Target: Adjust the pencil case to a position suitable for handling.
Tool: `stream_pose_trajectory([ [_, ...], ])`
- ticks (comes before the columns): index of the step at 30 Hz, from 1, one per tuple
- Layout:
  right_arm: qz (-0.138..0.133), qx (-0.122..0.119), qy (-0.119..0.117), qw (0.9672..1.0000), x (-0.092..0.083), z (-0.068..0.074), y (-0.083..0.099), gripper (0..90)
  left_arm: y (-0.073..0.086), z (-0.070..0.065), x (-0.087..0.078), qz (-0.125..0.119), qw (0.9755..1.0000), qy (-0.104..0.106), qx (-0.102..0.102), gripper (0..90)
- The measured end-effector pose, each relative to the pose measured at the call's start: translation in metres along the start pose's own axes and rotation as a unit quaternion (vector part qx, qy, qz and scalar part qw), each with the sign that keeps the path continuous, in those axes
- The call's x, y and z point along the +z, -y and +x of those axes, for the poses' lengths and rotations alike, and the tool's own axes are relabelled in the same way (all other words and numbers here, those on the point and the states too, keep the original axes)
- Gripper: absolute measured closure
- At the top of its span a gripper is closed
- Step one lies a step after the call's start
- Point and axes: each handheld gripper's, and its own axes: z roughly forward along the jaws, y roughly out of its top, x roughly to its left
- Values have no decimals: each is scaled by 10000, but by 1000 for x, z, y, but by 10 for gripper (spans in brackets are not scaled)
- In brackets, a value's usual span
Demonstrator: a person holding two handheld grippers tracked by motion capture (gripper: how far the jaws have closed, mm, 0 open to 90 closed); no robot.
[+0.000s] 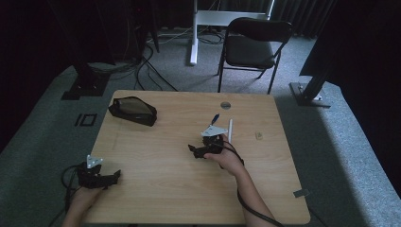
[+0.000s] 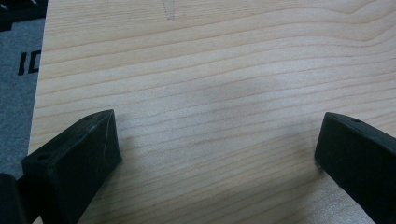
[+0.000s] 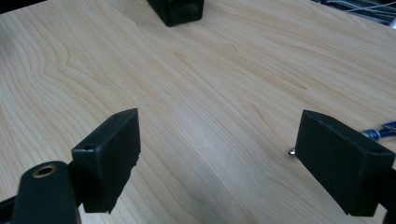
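left gripper (image 1: pixel 112 177): we see it at the near left corner of the table (image 1: pixel 161 198), jaws spread wide with nothing but bare wood between them; in the left gripper view its gripper (image 2: pixel 218 140) looks down on wood grain alone.
black pouch (image 1: pixel 133 110): it lies toward the far left of the table, at about 12 o'clock from the left gripper and about 10 o'clock from the right one, well apart from both. Its long axis runs roughly left to right, slightly slanted.
right gripper (image 1: pixel 195 150): we see it near the middle of the table, jaws wide apart and empty, pointing left toward 9 o'clock; the right gripper view (image 3: pixel 219 140) shows wood between them.
blue pen (image 1: pixel 215 117): it lies just beyond the right gripper, at about 1 o'clock from it, long axis slanting from near left to far right. In the right gripper view its tip (image 3: pixel 379 131) peeks out beside the right-hand jaw.
white stick (image 1: pixel 230 130): it lies just right of the right gripper, at about 2 o'clock, long axis running near to far.
nearer hand: we judge the right one, since pen and stick lie beside it and the left is well apart from them.
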Motion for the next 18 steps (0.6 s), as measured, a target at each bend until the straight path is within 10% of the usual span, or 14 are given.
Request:
stream_pose_trajectory([
  [18, -150, -13, -139, 9998, 24, 7, -15, 140, 0, 0, 0, -1, 10000, 1, 0, 1],
])
